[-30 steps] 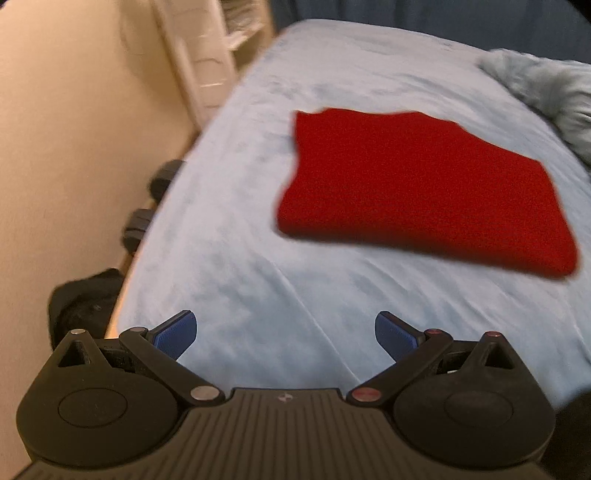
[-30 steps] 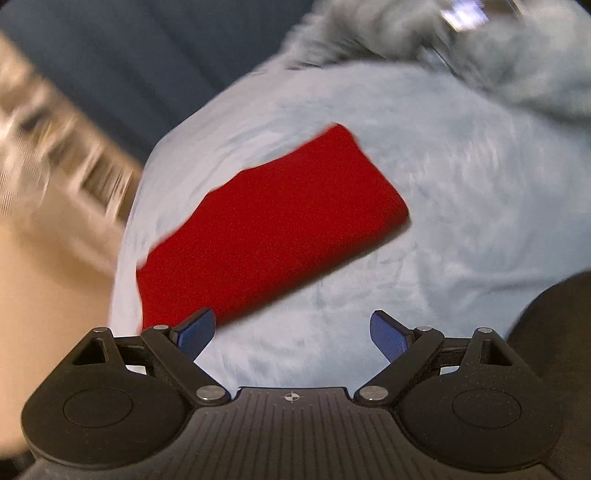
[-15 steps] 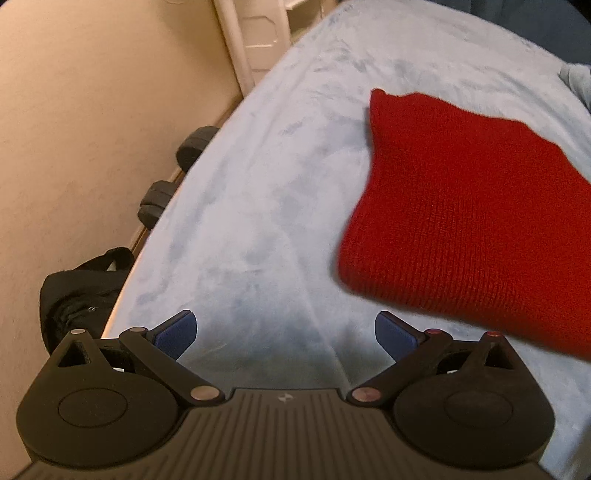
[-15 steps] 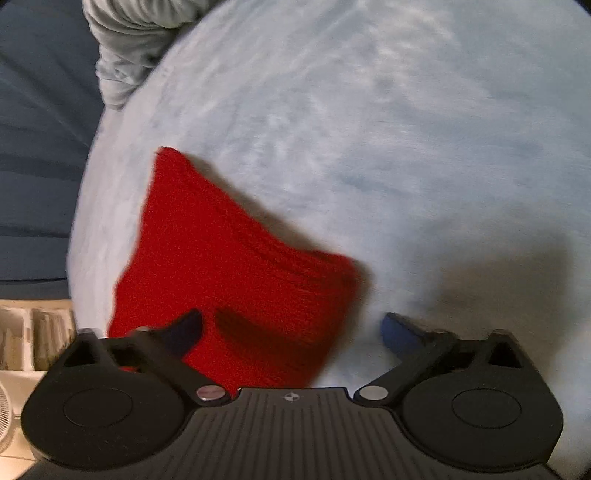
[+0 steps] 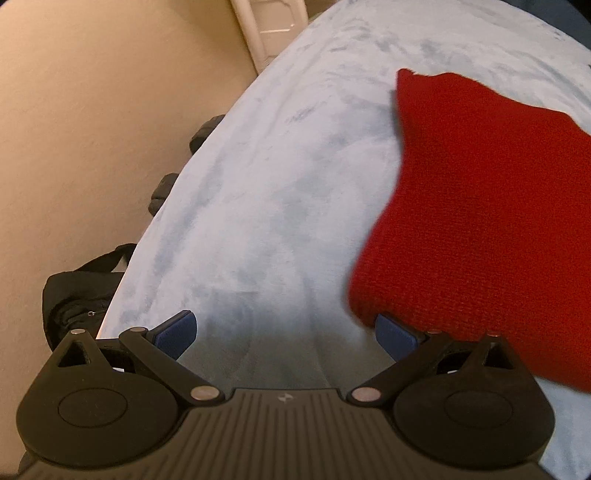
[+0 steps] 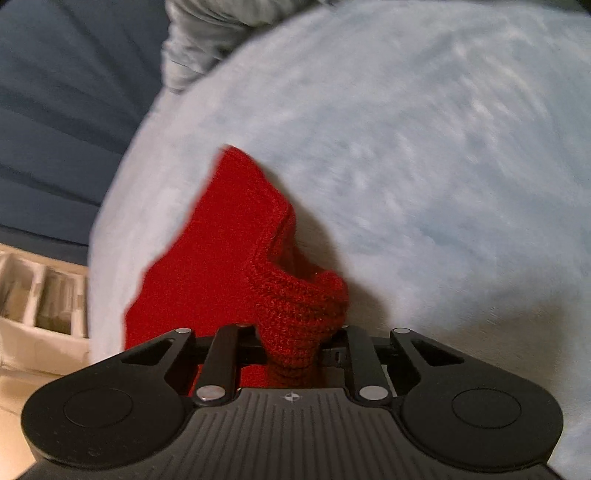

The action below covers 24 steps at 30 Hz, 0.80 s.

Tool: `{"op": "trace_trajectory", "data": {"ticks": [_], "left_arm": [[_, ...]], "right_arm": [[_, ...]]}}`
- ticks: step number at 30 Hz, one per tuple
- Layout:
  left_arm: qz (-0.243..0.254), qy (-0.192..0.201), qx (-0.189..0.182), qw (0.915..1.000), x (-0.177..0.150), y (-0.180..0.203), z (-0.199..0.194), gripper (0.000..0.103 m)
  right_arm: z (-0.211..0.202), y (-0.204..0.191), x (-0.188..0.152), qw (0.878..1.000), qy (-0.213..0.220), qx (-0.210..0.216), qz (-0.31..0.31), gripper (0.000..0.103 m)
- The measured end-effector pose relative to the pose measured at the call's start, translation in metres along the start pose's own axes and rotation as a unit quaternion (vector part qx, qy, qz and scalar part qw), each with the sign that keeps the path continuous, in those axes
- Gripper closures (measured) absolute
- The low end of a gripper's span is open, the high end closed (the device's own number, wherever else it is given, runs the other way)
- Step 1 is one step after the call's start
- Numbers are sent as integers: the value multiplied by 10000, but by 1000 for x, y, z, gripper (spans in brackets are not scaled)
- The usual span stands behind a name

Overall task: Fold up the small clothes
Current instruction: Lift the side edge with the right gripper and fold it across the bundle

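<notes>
The red knit lies on a pale blue blanket that covers the bed. In the left wrist view it fills the right side of the picture, its near corner hanging over the right blue pad of the left gripper. That gripper's jaws stand wide apart, with bare blanket between the pads; the knit's corner overlaps the right pad, but nothing is pinched. The right gripper has just been closing, and its jaws are now drawn in on a bunched corner of the red knit: the ribbed fabric is gathered into a thick fold that rises between the two black finger arms, and the pads themselves are hidden behind it. From that pinched corner the rest of the cloth runs away toward the far left across the blanket, one edge lifted into a ridge with a shadow under it on the right. At the bed's left edge in the left wrist view sit a black bag on the beige floor and a white shelf unit farther back. In the right wrist view a grey crumpled cloth lies at the far end of the bed, beside a dark blue curtain.
</notes>
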<state>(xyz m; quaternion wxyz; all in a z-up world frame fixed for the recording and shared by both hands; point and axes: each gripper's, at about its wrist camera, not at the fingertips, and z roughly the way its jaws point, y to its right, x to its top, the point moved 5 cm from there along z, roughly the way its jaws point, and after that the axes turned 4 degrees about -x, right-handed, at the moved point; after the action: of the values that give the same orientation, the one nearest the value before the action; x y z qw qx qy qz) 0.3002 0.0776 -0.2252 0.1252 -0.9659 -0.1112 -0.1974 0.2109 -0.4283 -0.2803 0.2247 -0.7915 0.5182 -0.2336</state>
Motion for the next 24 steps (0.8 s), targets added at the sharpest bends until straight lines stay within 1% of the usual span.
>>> {"op": "trace_trajectory", "data": {"ticks": [3,5,7,9,10,11,12,13,14,15,16,17,18,19,20,22,23,24], "left_arm": [[-150,-26,-226,9996,-1,-8,7,0],[-315,-57,-397,9987,-3,-13,9,0],[-485,-120,-573,9971,-4,-21,11,0],[-635,-157,-643,9958,-6,-30,12,0],[-694,-185,-659,9952,-8,-36,13,0],[-734,-210,-706,9946,-10,-42,13,0],[-780,-223,-774,9937,-12,-49,13,0],[-827,-221,-807,9931,-13,-55,13,0],[-865,-208,-826,9926,-14,-61,12,0],[-910,-186,-856,9920,-15,-68,10,0],[-951,-161,-885,9914,-16,-74,9,0],[-1004,-142,-909,9907,-18,-80,7,0],[-1041,-140,-928,9901,-20,-85,7,0],[-1062,-142,-948,9897,-23,-90,6,0],[-1072,-138,-962,9895,-25,-94,6,0],[-1102,-149,-933,9894,-28,-102,7,0],[-1120,-179,-925,9892,-29,-106,7,0],[-1144,-213,-946,9887,-31,-109,8,0]], "right_arm": [[0,4,-1,9997,-31,-9,260,84],[-3,-3,-1,9994,-46,-227,250,84],[-7,-16,1,9983,-31,-566,116,85],[-18,-50,1,9940,215,-995,-387,86],[-28,-76,-2,9885,473,-1152,-861,87],[-37,-106,-8,9793,780,-1206,-1425,87],[-46,-140,-18,9663,1116,-1136,-2021,87],[-55,-175,-34,9489,1429,-1001,-2631,87],[-62,-214,-60,9216,1728,-836,-3372,87],[-66,-247,-93,8891,1943,-641,-4094,87],[-67,-275,-135,8491,2067,-409,-4843,87],[-65,-292,-177,8061,2105,-218,-5527,87],[-60,-301,-219,7613,2078,-53,-6141,87],[-51,-301,-267,7099,1960,124,-6763,87],[-43,-295,-302,6765,1764,251,-7146,87],[-16,-267,-372,6093,1050,400,-7849,86],[-4,-254,-394,5827,769,379,-8082,86],[7,-238,-414,5517,689,334,-8305,84]]}}
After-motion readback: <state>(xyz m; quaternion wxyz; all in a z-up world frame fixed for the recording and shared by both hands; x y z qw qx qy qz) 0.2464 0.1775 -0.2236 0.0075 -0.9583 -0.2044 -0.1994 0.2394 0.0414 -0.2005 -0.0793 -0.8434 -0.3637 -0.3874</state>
